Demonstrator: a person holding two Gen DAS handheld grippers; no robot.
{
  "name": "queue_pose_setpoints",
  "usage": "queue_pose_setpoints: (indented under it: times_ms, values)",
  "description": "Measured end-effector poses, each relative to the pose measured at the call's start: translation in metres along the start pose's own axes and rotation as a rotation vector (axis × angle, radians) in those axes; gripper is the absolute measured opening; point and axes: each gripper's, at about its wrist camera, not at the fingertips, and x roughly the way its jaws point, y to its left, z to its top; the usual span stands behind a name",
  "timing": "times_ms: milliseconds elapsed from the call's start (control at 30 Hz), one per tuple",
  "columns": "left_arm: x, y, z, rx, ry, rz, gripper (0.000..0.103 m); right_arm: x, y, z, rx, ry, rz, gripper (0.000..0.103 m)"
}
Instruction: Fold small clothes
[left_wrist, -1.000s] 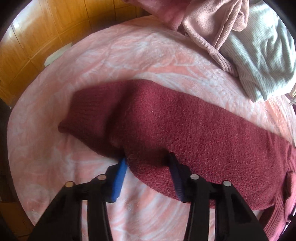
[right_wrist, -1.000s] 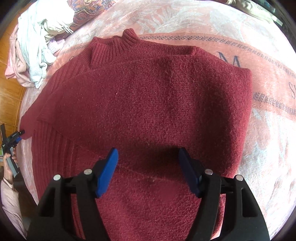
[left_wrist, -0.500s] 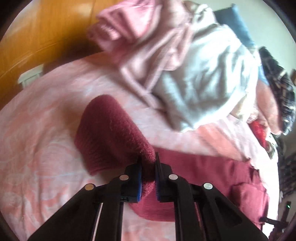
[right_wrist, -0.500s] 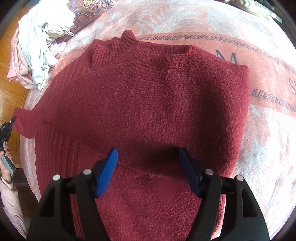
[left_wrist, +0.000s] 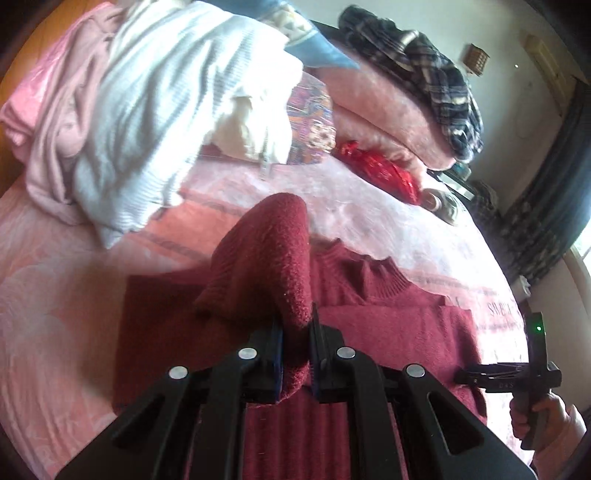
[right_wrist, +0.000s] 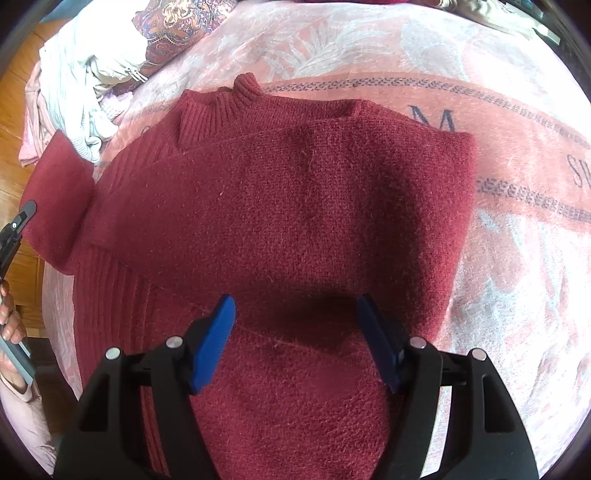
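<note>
A large dark "M" stood woven on the pink blanket (right_wrist: 517, 110) beside the folded sweater's far edge, with the letters "SW" cut off at the right rim, the rest unreadable.

Daylight fills both views, bright and soft, and a window (left_wrist: 581, 251) glows at the right edge of the left wrist view. That view is hazy and motion-blurred, worst over the white garment (left_wrist: 155, 110) and the pink bedspread (left_wrist: 55, 295), while the right wrist view is crisp enough to show the knit of the red sweater (right_wrist: 295, 206). The right gripper (right_wrist: 295, 343) casts a dark, soft-edged shadow on the sweater just ahead of its fingers, and both fisheye views bend strongly toward black, vignetted corners
</note>
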Motion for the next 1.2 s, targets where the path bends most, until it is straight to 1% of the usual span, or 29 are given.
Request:
queue_pose_setpoints:
  times_ms: [100, 200, 267, 333, 433, 500, 533, 567, 633, 667, 700, 733, 767, 800, 867, 900, 967, 1000, 1100, 1167, 1200]
  values:
    - [0.02, -0.041, -0.01, 0.05, 0.038, -0.053, 0.011, -0.004, -0.004, 0.0, 0.0, -0.007, 0.006, 0.069]
    - [0.042, -0.082, -0.022, 0.117, 0.074, -0.086, 0.011, -0.006, -0.009, -0.001, 0.0, -0.013, 0.009, 0.069]
    - [0.057, -0.098, -0.031, 0.141, 0.107, -0.094, 0.011, -0.006, -0.013, -0.002, 0.008, -0.011, 0.013, 0.069]
    - [0.077, -0.105, -0.043, 0.148, 0.163, -0.084, 0.012, -0.005, -0.017, -0.003, 0.013, -0.004, 0.02, 0.069]
    - [0.105, -0.1, -0.066, 0.138, 0.271, -0.063, 0.016, -0.002, -0.017, -0.005, 0.009, 0.004, 0.015, 0.069]
    - [0.116, -0.091, -0.075, 0.113, 0.32, -0.066, 0.02, 0.0, -0.015, -0.004, 0.001, 0.008, 0.002, 0.069]
    - [0.115, -0.087, -0.077, 0.094, 0.328, -0.082, 0.021, 0.001, -0.013, -0.003, 0.0, 0.01, -0.002, 0.069]
    - [0.11, -0.084, -0.076, 0.08, 0.325, -0.096, 0.025, 0.001, -0.012, -0.003, 0.0, 0.01, -0.003, 0.069]
    - [0.094, -0.081, -0.069, 0.072, 0.32, -0.12, 0.043, -0.001, -0.009, -0.001, 0.006, 0.008, 0.0, 0.069]
    - [0.08, -0.08, -0.062, 0.071, 0.294, -0.143, 0.063, -0.002, -0.006, 0.001, 0.01, 0.003, 0.005, 0.069]
    - [0.066, -0.079, -0.056, 0.074, 0.259, -0.165, 0.071, -0.004, -0.003, 0.002, 0.012, -0.004, 0.013, 0.069]
    - [0.052, -0.076, -0.049, 0.081, 0.227, -0.177, 0.072, -0.005, 0.0, 0.003, 0.009, -0.01, 0.023, 0.069]
    - [0.041, -0.072, -0.042, 0.088, 0.206, -0.171, 0.073, -0.006, 0.007, 0.005, 0.002, -0.013, 0.032, 0.069]
    - [0.033, -0.068, -0.036, 0.093, 0.183, -0.151, 0.074, -0.006, 0.014, 0.007, -0.007, -0.012, 0.039, 0.069]
    - [0.025, -0.051, -0.026, 0.092, 0.154, -0.051, 0.074, -0.004, 0.03, 0.014, -0.017, -0.011, 0.053, 0.07]
    - [0.029, -0.04, -0.024, 0.083, 0.17, 0.003, 0.074, -0.002, 0.038, 0.017, -0.016, -0.012, 0.062, 0.07]
    - [0.041, -0.016, -0.027, 0.048, 0.226, 0.113, 0.074, 0.003, 0.058, 0.024, -0.026, -0.003, 0.094, 0.07]
    - [0.048, -0.002, -0.029, 0.028, 0.248, 0.15, 0.073, 0.007, 0.068, 0.027, -0.036, 0.004, 0.101, 0.07]
    - [0.066, 0.033, -0.04, -0.04, 0.301, 0.215, 0.072, 0.018, 0.095, 0.035, -0.07, 0.028, 0.091, 0.07]
    - [0.075, 0.045, -0.044, -0.056, 0.323, 0.212, 0.072, 0.029, 0.107, 0.037, -0.077, 0.053, 0.078, 0.07]
    - [0.077, 0.048, -0.045, -0.051, 0.321, 0.215, 0.072, 0.034, 0.111, 0.038, -0.074, 0.066, 0.066, 0.07]
